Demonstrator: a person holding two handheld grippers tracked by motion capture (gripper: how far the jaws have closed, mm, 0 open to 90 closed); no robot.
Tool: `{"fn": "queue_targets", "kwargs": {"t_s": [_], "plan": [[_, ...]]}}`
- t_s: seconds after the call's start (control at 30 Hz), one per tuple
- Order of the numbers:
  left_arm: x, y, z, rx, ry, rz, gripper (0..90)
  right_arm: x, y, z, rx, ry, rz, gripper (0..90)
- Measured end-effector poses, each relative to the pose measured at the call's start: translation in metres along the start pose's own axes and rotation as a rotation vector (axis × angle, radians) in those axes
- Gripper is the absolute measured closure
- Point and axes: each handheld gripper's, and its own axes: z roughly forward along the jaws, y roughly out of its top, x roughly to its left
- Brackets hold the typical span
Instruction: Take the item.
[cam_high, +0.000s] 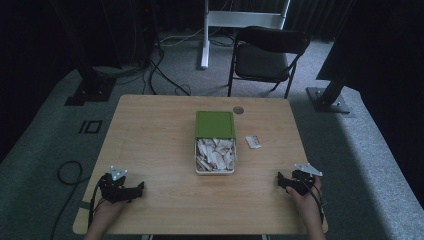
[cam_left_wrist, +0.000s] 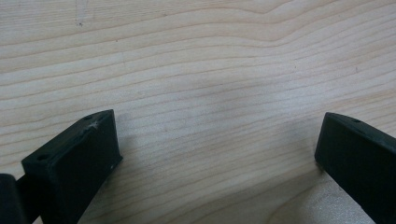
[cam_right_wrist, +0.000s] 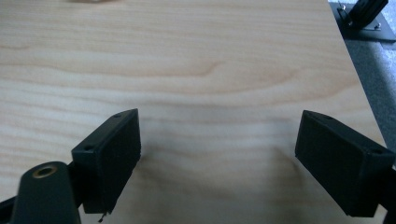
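Low over the table (cam_high: 150, 130), near its front left corner, lay the left gripper (cam_high: 142, 189), jaws spread wide with bare wood between them, nothing pinched. Near the front right corner, likewise low and held by a hand (cam_high: 306, 205), sat the right gripper (cam_high: 278, 180), jaws also wide apart and holding nothing. Both well apart from the box (cam_high: 215, 156). Seen in the left gripper view (cam_left_wrist: 217, 144): only wood grain between the two black jaws. Seen in the right gripper view (cam_right_wrist: 217, 140): plain wood again, with the table's right edge and grey floor beyond.

At the middle of the table, slightly toward the back edge, stood the box, white, open, and full of pale crumpled pieces. Touching its far side, lying flat, was the green lid (cam_high: 215, 124). Just right of the box, apart from it, lay a small white packet (cam_high: 253, 142). Near the back edge, beyond the lid, sat a small round grey disc (cam_high: 238, 109). Behind the table, on the carpet, stood a black folding chair (cam_high: 265, 55).
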Motion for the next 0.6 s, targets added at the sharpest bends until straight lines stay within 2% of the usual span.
{"fn": "queue_targets", "kwargs": {"t_s": [0.17, 0.23, 0.3, 0.6], "plan": [[0.000, 0.000, 0.000, 0.000, 0.000, 0.000, 0.7, -0.005, -0.007, -0.007, 0.007, -0.013, 0.027, 14.2], [0.000, 0.000, 0.000, 0.000, 0.000, 0.000, 0.7, -0.005, -0.009, -0.008, 0.023, -0.023, 0.017, 14.3], [0.000, 0.000, 0.000, 0.000, 0.000, 0.000, 0.6, -0.005, -0.010, -0.010, 0.033, -0.010, 0.020, 14.4], [0.000, 0.000, 0.000, 0.000, 0.000, 0.000, 0.6, -0.003, -0.013, -0.013, 0.036, -0.019, 0.032, 13.6]]}}
